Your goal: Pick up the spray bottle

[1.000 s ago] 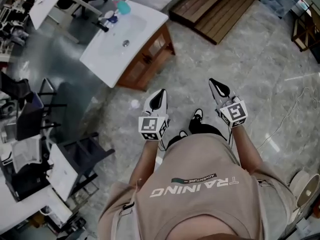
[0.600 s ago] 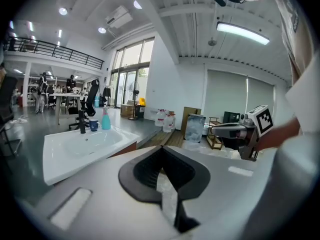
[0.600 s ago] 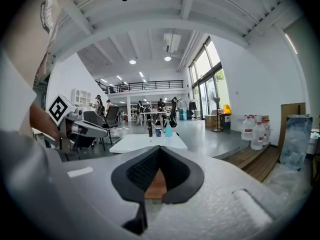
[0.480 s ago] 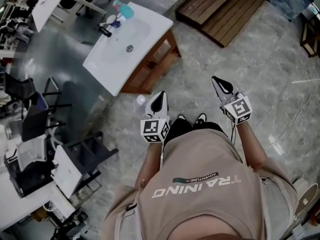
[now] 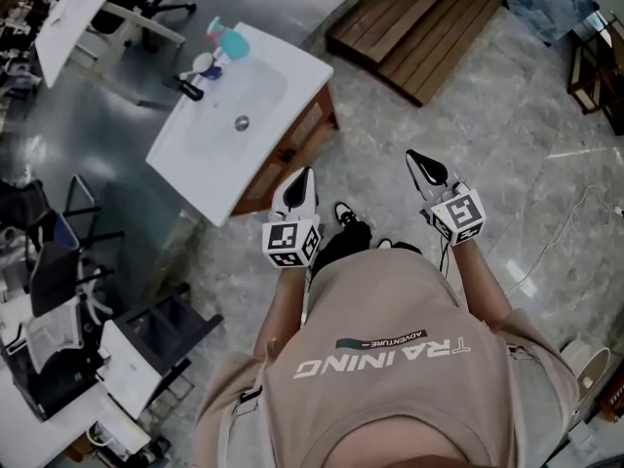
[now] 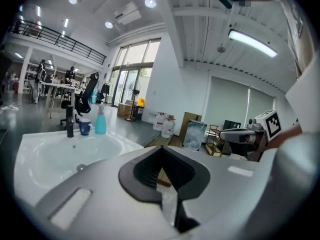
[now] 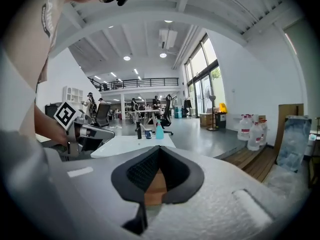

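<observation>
left tool [image 5: 300, 175]: jaws closed, nothing between them, just beside the counter's [image 5: 190, 154] near side | right tool [image 5: 419, 160]: jaws closed, empty, over the floor, well apart from the counter | spray bottle [image 5: 231, 42]: upright at the counter's far corner, untouched | blue cup [image 5: 212, 68] and black faucet [image 5: 190, 89]: beside the bottle on the counter

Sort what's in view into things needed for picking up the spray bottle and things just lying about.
For the job:
teal plastic spray bottle
left gripper, shut and empty
right gripper, shut and empty

Lying about:
dark blue cup
black faucet
white washbasin counter, which the bottle stands on
slatted wooden platform
clear plastic water jugs
</observation>
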### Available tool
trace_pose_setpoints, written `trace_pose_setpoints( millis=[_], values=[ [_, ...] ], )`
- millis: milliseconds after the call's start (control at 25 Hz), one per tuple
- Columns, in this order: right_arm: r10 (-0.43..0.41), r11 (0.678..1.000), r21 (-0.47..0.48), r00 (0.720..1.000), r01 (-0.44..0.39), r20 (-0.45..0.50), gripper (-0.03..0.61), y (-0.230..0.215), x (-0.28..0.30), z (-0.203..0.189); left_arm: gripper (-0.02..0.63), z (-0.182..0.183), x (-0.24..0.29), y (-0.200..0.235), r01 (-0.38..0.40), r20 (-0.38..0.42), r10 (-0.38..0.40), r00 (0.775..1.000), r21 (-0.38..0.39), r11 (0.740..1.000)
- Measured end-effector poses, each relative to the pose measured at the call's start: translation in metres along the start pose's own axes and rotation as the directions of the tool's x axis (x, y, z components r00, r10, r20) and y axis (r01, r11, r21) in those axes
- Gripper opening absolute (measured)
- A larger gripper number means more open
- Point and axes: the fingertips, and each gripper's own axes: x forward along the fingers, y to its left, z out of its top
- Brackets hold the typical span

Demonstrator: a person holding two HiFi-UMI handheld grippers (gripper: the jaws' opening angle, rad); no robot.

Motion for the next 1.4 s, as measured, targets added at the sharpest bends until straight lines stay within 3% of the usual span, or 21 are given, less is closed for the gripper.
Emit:
trace_pose_setpoints(
  millis=[160, 280, 400, 600, 920, 1160, 1400],
  values=[
    [-0.03, 0.997, -0.068, 0.999, 0.033, 0.045, 0.002, -0.023, 0.035, 0.039, 0.016, 0.048, 0.037, 0.02, 0.043, 0.069, -0.047, 0.997, 0.051, 0.998],
    [-0.055, 0.996, -0.069, 0.995, 0.061, 0.083, 0.002, -0.035, 0.064, 0.056, 0.017, 0.065, 0.056, 0.039, 0.049, 0.097, -0.058, 0.994, 0.085, 0.995],
    [-0.037, 0.998, -0.042, 0.997, 0.04, 0.062, 0.002, -0.026, 0.084, 0.05, 0.015, 0.057, 0.058, 0.063, 0.014, 0.081, -0.019, 0.997, 0.054, 0.998],
    [0.042, 0.995, -0.083, 0.998, -0.045, -0.04, 0.002, -0.017, 0.107, 0.035, 0.015, 0.033, 0.056, 0.09, -0.047, 0.03, 0.047, 0.998, -0.004, 0.999],
    [0.107, 0.994, -0.027, 0.993, -0.108, -0.039, 0.002, -0.065, 0.178, 0.054, 0.016, 0.041, 0.088, 0.108, -0.141, -0.015, 0.14, 0.99, -0.056, 0.988],
    [0.278, 0.958, -0.077, 0.961, -0.277, 0.003, 0.002, -0.089, 0.26, 0.083, 0.016, 0.098, 0.117, 0.143, -0.273, 0.025, 0.274, 0.961, -0.024, 0.962],
    [0.427, 0.902, -0.066, 0.904, -0.426, 0.009, 0.002, -0.095, 0.316, 0.102, 0.015, 0.119, 0.121, 0.162, -0.422, 0.012, 0.423, 0.906, -0.049, 0.905]
  ],
)
